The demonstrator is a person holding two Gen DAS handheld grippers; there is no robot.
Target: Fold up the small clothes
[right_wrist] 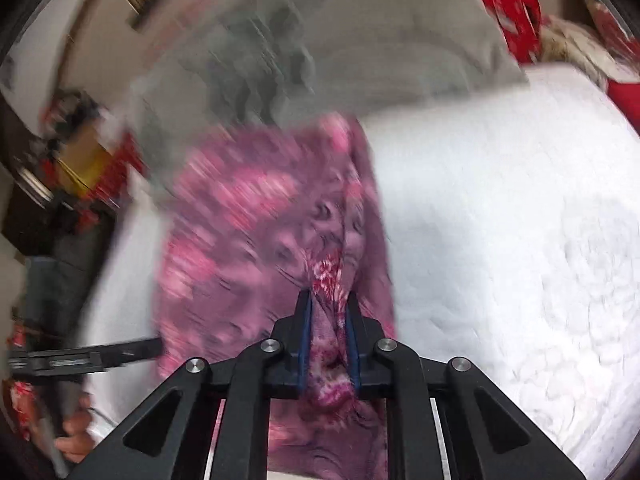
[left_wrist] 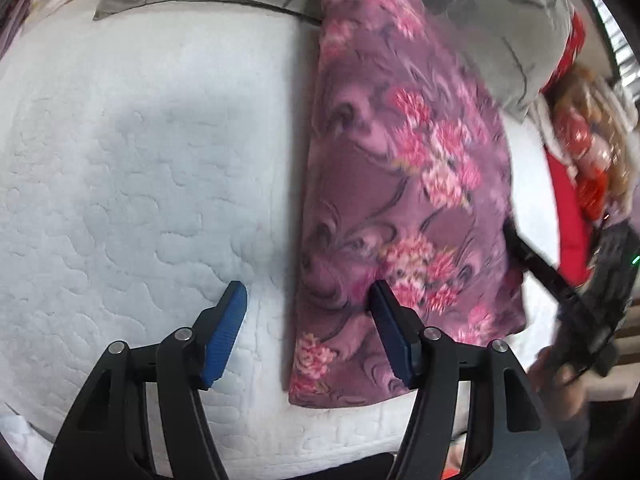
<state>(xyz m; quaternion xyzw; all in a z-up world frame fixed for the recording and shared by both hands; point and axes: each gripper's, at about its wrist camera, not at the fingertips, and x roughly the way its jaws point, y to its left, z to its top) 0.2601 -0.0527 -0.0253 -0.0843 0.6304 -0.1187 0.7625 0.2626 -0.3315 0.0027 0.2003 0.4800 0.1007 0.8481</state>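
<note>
The cloth (left_wrist: 404,184), a purple piece printed with pink flowers, lies on the bed (left_wrist: 132,160), a white quilted cover, with its long left edge running straight up the middle of the left wrist view toward the grey pillow (left_wrist: 480,20) at the head of the bed. Its far end touches or overlaps that pillow, and its near end stops short of the bed's near edge. The left tool (left_wrist: 310,292) stands wide open and holds nothing: its left blue pad (left_wrist: 226,332) is over bare quilt, while the right pad (left_wrist: 390,332) is over the cloth, so the cloth's left edge falls between the two (whether either pad touches the fabric cannot be told). The right tool (right_wrist: 329,300) is nearly closed, with a bunched fold of the cloth (right_wrist: 256,232) pinched between its blue pads and more fabric gathered behind them toward the camera. In the left wrist view the right tool (left_wrist: 516,240) reaches in from the bed's right side and meets the cloth at its right edge, where the fabric looks lifted and is blurred. The right wrist view is smeared too, yet it shows the left tool (right_wrist: 152,350) at the lower left, beside the cloth's edge, with a hand (right_wrist: 76,432) below it. Red patterned fabric (right_wrist: 516,4) lies beyond the pillow.
</note>
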